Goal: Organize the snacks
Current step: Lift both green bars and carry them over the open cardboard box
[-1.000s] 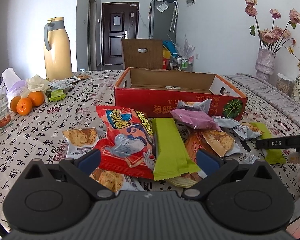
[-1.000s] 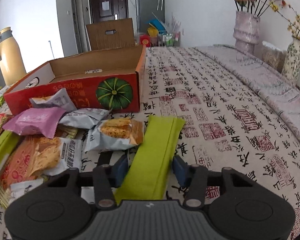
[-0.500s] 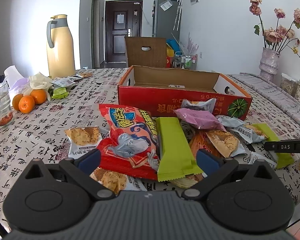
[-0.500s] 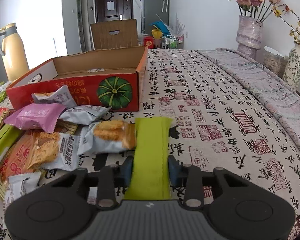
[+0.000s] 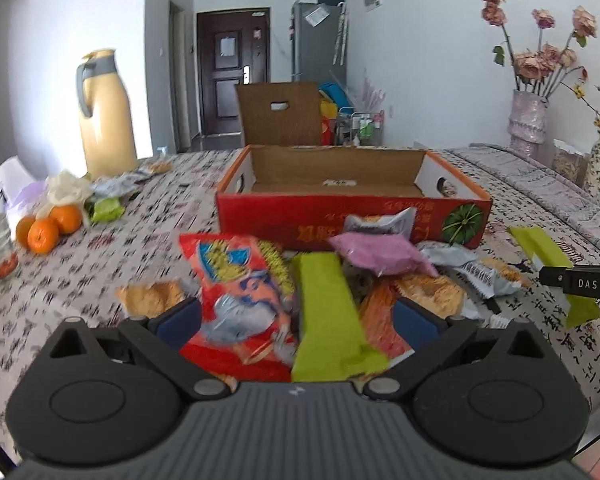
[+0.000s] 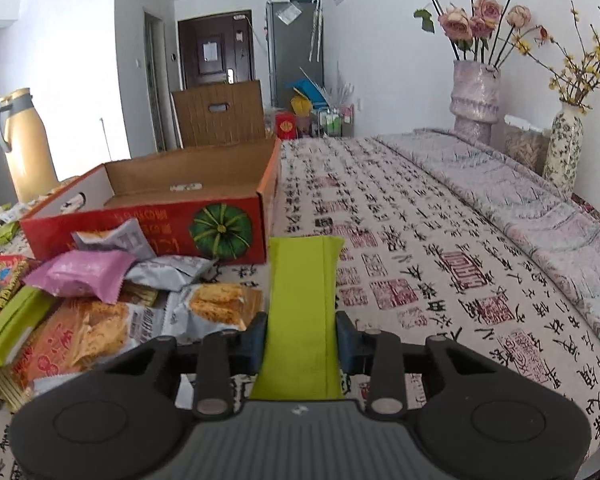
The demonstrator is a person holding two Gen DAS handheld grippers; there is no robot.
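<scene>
The right tool (image 6: 302, 334) has its two blue pads pressed against the sides of a long lime-green snack packet (image 6: 302, 304), gripping it near its lower half, and the packet's far end is raised above the table (image 6: 440, 248), which wears a cloth printed with black and red characters. Seen from the left wrist, that same packet (image 5: 540, 246) sticks out on the far right, with a black bar marked DAS across it.

Over on the left, the left tool (image 5: 296, 322) stands wide, its blue pads (image 5: 178, 320) apart on either side of the snack pile and gripping nothing. Between them lie a red crinkly snack bag with a cartoon face (image 5: 240, 292) and a second lime-green packet (image 5: 326, 312), side by side and touching. Just to the right sits an orange cracker packet (image 5: 428, 292), with a pink pillow-shaped packet (image 5: 380, 252) farther back, and silver wrappers (image 5: 380, 220) against the box.

The open red cardboard box with a green pumpkin printed on it (image 6: 220, 228) stands at the far side of the pile; only a small label shows on its brown floor. Far left on the table: three oranges (image 5: 46, 226) and a tall yellow thermos jug (image 5: 106, 116). Far right, a pale vase of dried pink roses (image 6: 476, 100).
</scene>
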